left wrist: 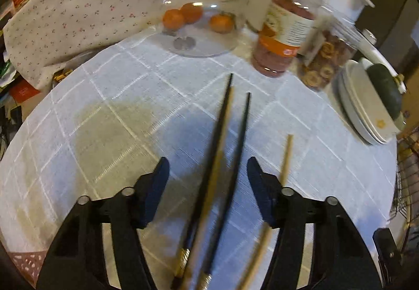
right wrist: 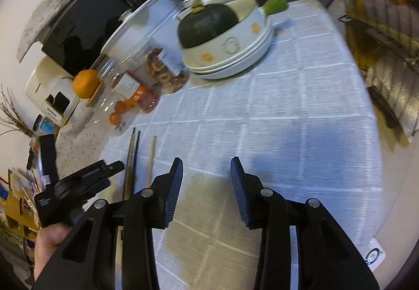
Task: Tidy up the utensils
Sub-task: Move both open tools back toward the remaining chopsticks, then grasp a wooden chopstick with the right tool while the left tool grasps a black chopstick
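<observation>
Two black chopsticks (left wrist: pixel 237 143) and a wooden one (left wrist: pixel 222 148) lie close together on the white checked tablecloth (left wrist: pixel 117 117), running away from me. Another wooden chopstick (left wrist: pixel 285 159) lies apart to their right. My left gripper (left wrist: pixel 208 163) is open, its fingers on either side of the three grouped chopsticks, above them. My right gripper (right wrist: pixel 207 161) is open and empty over bare cloth; the chopsticks (right wrist: pixel 134 148) and the lone wooden one (right wrist: pixel 151 156) lie to its left, beside the left gripper's body (right wrist: pixel 86 180).
At the back stand a glass jar with tangerines (left wrist: pixel 199 17), a plastic jar with an orange label (left wrist: pixel 285 28) and a jar of dried slices (left wrist: pixel 324 54). Stacked plates with a bowl and dark squash (right wrist: pixel 225 36) sit at the right. A wire rack (right wrist: pixel 387 36) stands beyond the table edge.
</observation>
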`<state>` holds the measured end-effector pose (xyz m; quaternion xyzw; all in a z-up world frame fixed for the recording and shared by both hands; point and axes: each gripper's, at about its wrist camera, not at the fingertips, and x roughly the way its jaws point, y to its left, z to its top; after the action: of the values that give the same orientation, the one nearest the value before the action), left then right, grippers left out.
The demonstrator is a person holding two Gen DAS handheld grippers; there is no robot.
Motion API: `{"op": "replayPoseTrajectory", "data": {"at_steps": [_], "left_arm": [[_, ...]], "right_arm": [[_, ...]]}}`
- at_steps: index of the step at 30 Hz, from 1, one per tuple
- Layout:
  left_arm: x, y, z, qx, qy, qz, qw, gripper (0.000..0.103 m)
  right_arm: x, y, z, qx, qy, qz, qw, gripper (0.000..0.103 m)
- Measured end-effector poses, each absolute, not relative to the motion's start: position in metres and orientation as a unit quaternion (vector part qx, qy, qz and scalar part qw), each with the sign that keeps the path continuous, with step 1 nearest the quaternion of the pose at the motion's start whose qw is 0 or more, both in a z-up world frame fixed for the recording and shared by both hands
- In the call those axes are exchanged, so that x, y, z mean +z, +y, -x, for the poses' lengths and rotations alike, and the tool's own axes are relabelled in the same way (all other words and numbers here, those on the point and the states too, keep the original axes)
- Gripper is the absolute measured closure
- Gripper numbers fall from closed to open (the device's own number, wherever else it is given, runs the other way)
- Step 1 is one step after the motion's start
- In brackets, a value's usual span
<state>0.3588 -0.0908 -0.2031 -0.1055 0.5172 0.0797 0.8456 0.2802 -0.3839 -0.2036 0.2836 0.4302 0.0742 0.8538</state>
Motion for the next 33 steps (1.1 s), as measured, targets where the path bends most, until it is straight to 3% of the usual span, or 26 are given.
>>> {"op": "replayPoseTrajectory", "data": {"at_steps": [5, 7, 10, 14, 20, 23, 33], "left_arm": [[-0.221, -0.078, -0.369, 0.074, 0.533, 0.144, 0.830, 0.063], [-0.222, -0.079, -0.370, 0.062, 0.535, 0.135, 0.832, 0.084], [-0.225, -0.082, -0.366, 0.049, 0.543, 0.132, 0.828, 0.090], [-0.225, -0.097, -0.348, -0.030, 0.567, 0.181, 0.803, 0.091], [-0.217, -0.128, -0.328, -0.092, 0.560, 0.145, 0.811, 0.091], [-0.216, -0.135, -0.324, -0.087, 0.567, 0.103, 0.813, 0.086], [-0.220, -0.120, -0.331, -0.086, 0.568, 0.085, 0.814, 0.088]], "right_arm": [[-0.205, -0.370, -0.283, 0.090, 0.435, -0.269, 0.855, 0.064], [-0.206, -0.369, -0.283, 0.091, 0.436, -0.266, 0.855, 0.064], [-0.206, -0.369, -0.283, 0.093, 0.438, -0.266, 0.854, 0.065], [-0.206, -0.365, -0.287, 0.101, 0.444, -0.261, 0.851, 0.069], [-0.213, -0.351, -0.290, 0.113, 0.469, -0.232, 0.844, 0.079], [-0.218, -0.346, -0.291, 0.115, 0.480, -0.222, 0.841, 0.079], [-0.221, -0.318, -0.301, 0.127, 0.496, -0.181, 0.839, 0.079]]}}
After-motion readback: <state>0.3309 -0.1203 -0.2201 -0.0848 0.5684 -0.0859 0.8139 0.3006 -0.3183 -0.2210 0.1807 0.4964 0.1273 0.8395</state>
